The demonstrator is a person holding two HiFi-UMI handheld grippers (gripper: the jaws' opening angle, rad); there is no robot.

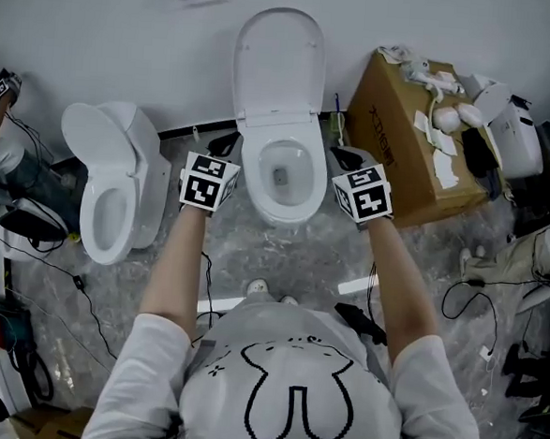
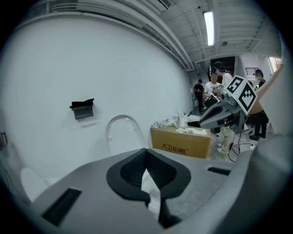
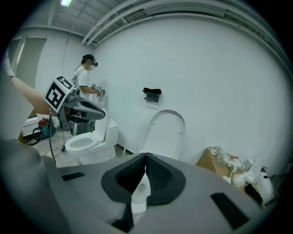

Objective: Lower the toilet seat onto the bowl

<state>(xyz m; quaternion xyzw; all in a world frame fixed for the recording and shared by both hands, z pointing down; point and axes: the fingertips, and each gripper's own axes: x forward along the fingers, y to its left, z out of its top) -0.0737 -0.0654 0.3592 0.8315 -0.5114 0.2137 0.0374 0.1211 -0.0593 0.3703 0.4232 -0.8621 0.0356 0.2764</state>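
White wall, plastic-sheeted floor | toilet seat (image 1: 278,64) upright against wall, upper centre, above bowl (image 1: 279,181) | left claw (image 1: 226,147), right claw (image 1: 345,159) pinched shut, empty, flanking bowl, likely poised to reach seat

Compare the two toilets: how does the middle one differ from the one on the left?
The middle toilet has its seat raised upright against the wall; the left toilet has its seat lying flat on the bowl. The middle toilet stands right beside the cardboard box; the left toilet stands apart from it, among floor cables. Both are white.
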